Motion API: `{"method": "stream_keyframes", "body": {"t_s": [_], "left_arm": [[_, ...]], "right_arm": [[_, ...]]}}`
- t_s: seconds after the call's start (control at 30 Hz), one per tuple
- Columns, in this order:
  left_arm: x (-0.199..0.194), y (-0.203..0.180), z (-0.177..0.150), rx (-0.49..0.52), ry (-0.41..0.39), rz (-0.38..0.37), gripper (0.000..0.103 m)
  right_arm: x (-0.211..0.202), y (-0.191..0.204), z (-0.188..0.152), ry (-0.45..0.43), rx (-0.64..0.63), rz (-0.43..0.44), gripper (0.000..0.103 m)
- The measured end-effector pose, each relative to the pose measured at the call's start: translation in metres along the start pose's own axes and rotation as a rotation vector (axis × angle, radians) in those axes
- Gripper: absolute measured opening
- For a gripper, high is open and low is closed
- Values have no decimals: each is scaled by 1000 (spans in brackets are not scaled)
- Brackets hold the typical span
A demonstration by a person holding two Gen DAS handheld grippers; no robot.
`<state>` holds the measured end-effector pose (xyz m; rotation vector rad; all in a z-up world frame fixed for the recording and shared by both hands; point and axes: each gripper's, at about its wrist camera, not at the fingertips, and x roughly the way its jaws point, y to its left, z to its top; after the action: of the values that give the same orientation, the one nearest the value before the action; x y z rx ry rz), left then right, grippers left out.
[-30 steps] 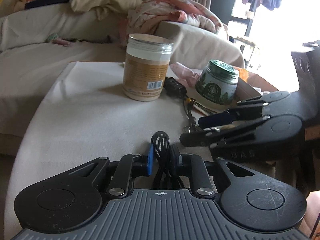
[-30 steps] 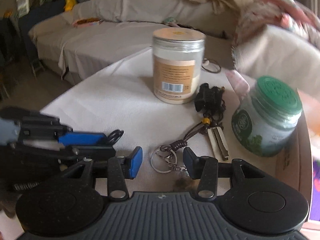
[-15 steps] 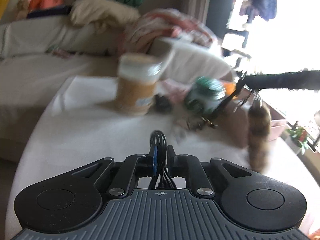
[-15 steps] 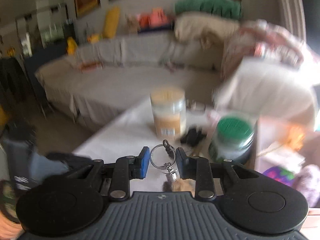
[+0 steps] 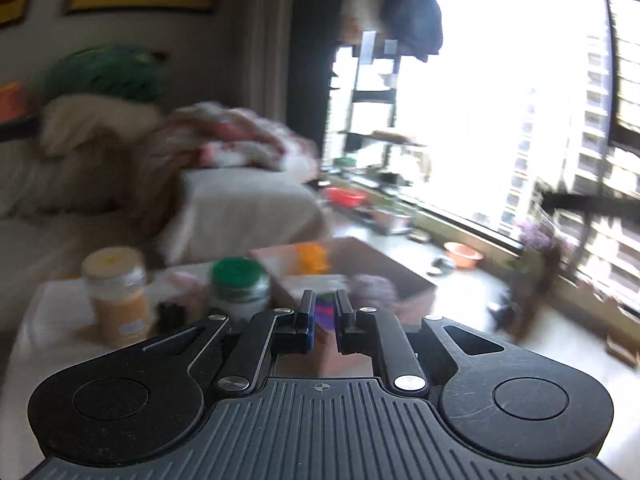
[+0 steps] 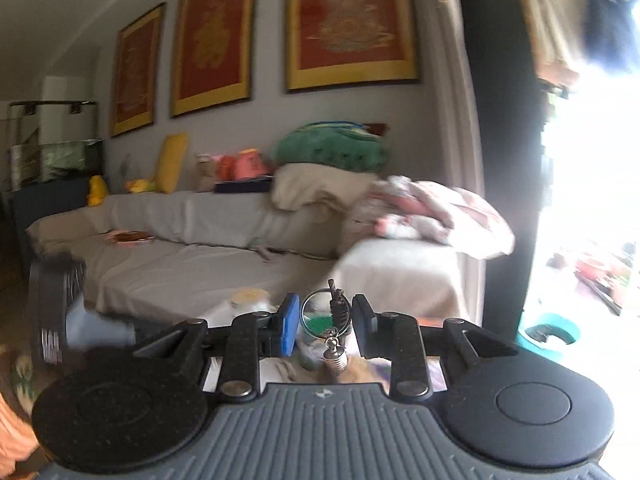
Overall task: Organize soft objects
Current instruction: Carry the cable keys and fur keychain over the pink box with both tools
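Note:
My right gripper (image 6: 325, 320) is shut on a metal key ring (image 6: 305, 315), lifted well above the table. A cord knot and a small bulb-shaped charm (image 6: 335, 357) dangle from the ring between the fingers. My left gripper (image 5: 323, 314) is shut down to a narrow slit and is also raised. No black loop shows between its pads; only the purple and green stuff in the cardboard box (image 5: 404, 280) shows through the slit. The left gripper's blurred dark body (image 6: 60, 320) is at the left edge of the right wrist view.
On the white-clothed table (image 5: 44, 320) stand a tan-lidded jar (image 5: 116, 292) and a green-lidded jar (image 5: 240, 288), next to the box. Behind is a grey sofa (image 6: 180, 264) piled with blankets (image 6: 432, 208) and cushions. A bright window (image 5: 500, 100) fills the right.
Both grippers have risen off the table and swung toward the window. The right one closed on the key ring and lifted it. The black loop in the left jaws is no longer visible.

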<state>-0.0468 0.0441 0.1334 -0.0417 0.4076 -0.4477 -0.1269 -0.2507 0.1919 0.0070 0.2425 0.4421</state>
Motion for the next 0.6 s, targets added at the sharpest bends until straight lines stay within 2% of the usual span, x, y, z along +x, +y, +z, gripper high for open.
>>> {"method": "stream_keyframes", "body": {"t_s": [0.1, 0.2, 0.33, 0.47, 0.6], "left_arm": [[16, 24, 0, -109, 119, 140, 14], [31, 48, -19, -110, 170, 257, 15], [60, 64, -45, -112, 264, 285, 18], [85, 60, -60, 7, 302, 349, 18], [96, 69, -66, 3, 336, 381, 20]], "right_arm": [[-5, -13, -14, 12, 16, -48, 28], [-4, -20, -22, 22, 34, -41, 28], [11, -20, -29, 54, 53, -14, 28], [24, -15, -37, 92, 59, 6, 28], [26, -9, -40, 111, 46, 3, 28]]}}
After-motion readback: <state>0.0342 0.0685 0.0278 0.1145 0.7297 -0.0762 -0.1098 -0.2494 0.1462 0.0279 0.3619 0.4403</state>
